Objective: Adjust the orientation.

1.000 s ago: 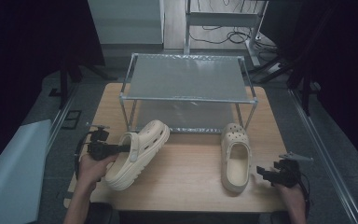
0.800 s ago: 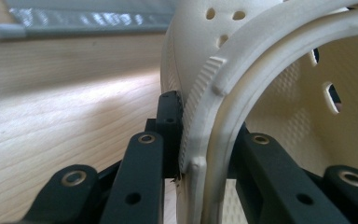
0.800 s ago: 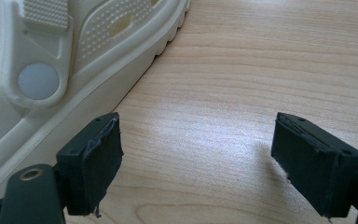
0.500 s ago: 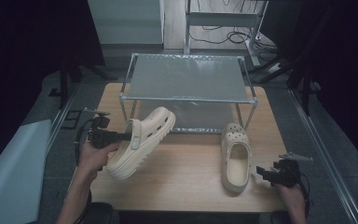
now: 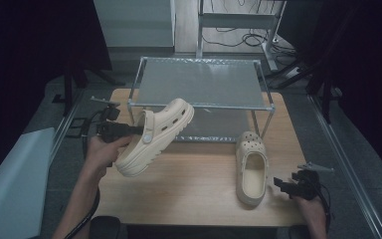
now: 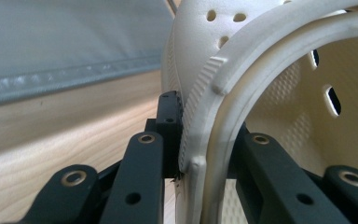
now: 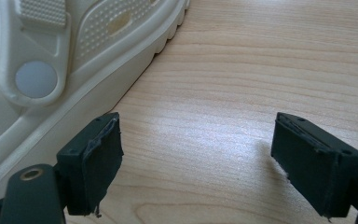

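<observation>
One wooden table [image 5: 199, 191] carries one metal rack [image 5: 199, 82] with a grey mesh top, standing at the table's far half; two cream clogs are in sight; the lifted clog [image 5: 154, 137] hangs tilted in the air in front of the rack's left leg, toe up toward the shelf, clear of the wood; the second clog [image 5: 251, 169] lies flat on the table, toe toward the rack, right of centre; two grippers work here; the left gripper [image 5: 114, 130] is clamped on the lifted clog's heel rim, one jaw outside, one inside; the right gripper [image 5: 287, 185] rests just beside the second clog's heel, jaws apart, holding nothing.
</observation>
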Demonstrator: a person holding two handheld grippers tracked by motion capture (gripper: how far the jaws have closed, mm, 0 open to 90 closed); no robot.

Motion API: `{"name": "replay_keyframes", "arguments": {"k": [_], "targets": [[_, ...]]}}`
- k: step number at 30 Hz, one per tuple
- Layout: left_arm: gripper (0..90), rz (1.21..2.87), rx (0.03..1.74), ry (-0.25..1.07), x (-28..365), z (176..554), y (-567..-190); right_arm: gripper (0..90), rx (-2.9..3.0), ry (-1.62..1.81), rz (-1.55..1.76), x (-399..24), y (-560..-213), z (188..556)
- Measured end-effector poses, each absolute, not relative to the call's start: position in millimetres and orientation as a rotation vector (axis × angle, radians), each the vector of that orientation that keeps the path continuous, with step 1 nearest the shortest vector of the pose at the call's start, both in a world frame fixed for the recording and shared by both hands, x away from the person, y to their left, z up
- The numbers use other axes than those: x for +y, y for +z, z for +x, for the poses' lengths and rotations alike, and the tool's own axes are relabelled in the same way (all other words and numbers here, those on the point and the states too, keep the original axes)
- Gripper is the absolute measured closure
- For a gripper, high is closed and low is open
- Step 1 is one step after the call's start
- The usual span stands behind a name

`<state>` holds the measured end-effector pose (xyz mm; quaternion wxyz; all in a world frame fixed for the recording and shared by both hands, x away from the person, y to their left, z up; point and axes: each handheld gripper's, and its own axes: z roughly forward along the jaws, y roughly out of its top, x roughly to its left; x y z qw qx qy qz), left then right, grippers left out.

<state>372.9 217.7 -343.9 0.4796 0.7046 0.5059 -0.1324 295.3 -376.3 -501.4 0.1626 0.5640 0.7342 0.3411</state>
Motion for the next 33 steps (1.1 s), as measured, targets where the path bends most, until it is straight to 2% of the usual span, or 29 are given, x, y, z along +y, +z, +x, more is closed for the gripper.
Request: {"name": "replay_keyframes", "arguments": {"k": [12,33], "targets": [[76.2,1.68,1.235,-0.3,207,397,-317,16.7,2.097,0.968,1.615,-377,-502,295],[76.1,1.541,1.359,-0.217,196,449,-305,17.4,2.079,0.98,1.617,-379,-501,295]]}}
